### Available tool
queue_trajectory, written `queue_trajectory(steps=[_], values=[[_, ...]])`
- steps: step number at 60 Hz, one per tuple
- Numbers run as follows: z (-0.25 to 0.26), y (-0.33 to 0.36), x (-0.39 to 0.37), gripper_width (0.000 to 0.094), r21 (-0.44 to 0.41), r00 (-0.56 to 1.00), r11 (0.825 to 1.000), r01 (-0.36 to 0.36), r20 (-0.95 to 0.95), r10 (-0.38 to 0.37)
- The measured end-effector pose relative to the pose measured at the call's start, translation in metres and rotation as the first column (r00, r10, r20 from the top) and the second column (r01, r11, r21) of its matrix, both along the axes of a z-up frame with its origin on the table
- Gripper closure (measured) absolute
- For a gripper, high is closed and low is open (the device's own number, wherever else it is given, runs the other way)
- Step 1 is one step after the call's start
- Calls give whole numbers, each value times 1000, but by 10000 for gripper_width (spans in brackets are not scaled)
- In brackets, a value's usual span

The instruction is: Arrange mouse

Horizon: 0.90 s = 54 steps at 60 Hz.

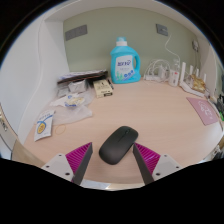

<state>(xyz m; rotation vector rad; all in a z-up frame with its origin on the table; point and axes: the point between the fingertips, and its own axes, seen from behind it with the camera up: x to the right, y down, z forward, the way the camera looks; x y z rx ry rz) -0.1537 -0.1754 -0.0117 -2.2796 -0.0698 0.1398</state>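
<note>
One mouse (pixel 118 144), between hand-held gripper (pixel 113 158) fingers

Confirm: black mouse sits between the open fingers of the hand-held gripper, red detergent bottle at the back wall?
Not quite. The gripper view shows the detergent bottle is blue, not red. The rest holds: the black mouse sits on the desk between the open fingers of the hand-held gripper, bottle at the back wall.

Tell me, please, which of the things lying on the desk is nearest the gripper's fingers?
The black mouse: it lies between the open gripper fingers, gaps either side. The blue bottle and the packets sit well beyond them.
</note>
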Motion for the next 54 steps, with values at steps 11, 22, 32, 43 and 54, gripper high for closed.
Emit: queue_trajectory(steps=[11,22,32,43,54], values=[[-4,37,-14,127,1,999,1000,9,41,-9],[-7,52,-21,458,15,995,1000,18,96,-19],[-7,53,-24,560,8,995,999,-32,97,31],[42,56,-18,590,66,991,992,-111,77,106],[207,90,63,588,317,993,942,-110,2,115]])
